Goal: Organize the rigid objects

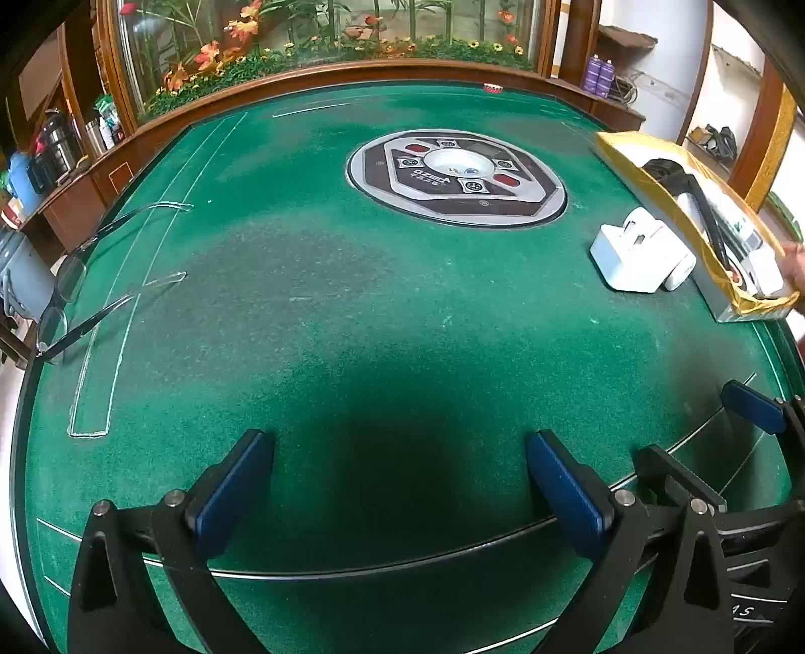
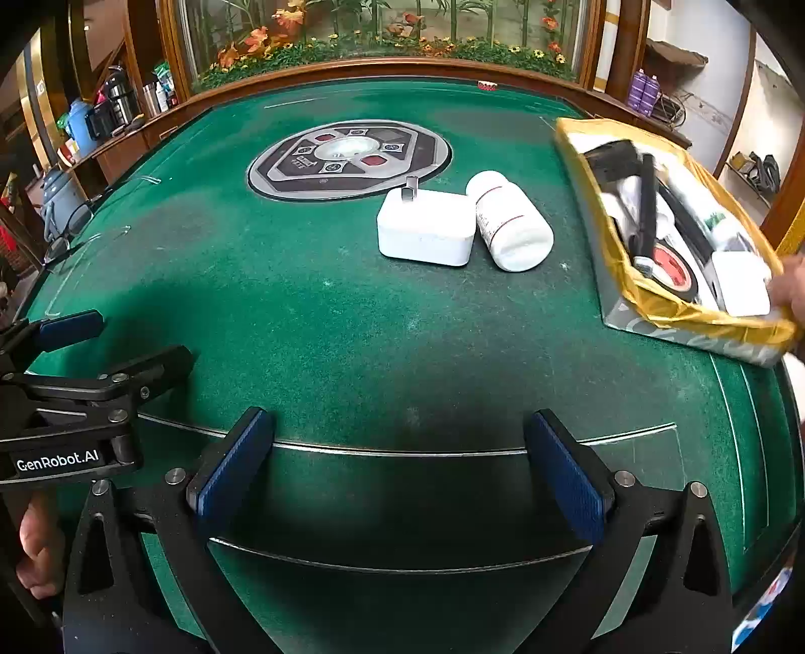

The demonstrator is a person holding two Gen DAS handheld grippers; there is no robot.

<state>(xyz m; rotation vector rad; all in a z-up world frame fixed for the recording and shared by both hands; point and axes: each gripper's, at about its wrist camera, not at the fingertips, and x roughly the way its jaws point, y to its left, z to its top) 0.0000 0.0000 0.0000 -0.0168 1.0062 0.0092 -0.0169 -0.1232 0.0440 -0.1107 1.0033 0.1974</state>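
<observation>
A white plug adapter [image 2: 426, 230] and a white pill bottle [image 2: 509, 221] lie side by side on the green felt, right of the table's middle. The same adapter [image 1: 635, 251] shows at the right of the left wrist view, with the bottle [image 1: 679, 271] mostly hidden behind it. A gold-lined box [image 2: 669, 307] at the right edge holds a black stick, a red tape roll and a white block. Eyeglasses [image 1: 65, 292] rest at the table's left edge. My left gripper [image 1: 400, 483] and right gripper [image 2: 400, 468] both stand open over bare felt near the front edge, nothing between their fingers.
A round control panel [image 1: 455, 176] is set into the table's centre. A person's hand [image 2: 790, 292] touches the box's near right corner. Wooden shelves with flasks and bottles [image 2: 100, 115] stand beyond the left rim, and a flower display [image 2: 382, 45] runs behind the far rim.
</observation>
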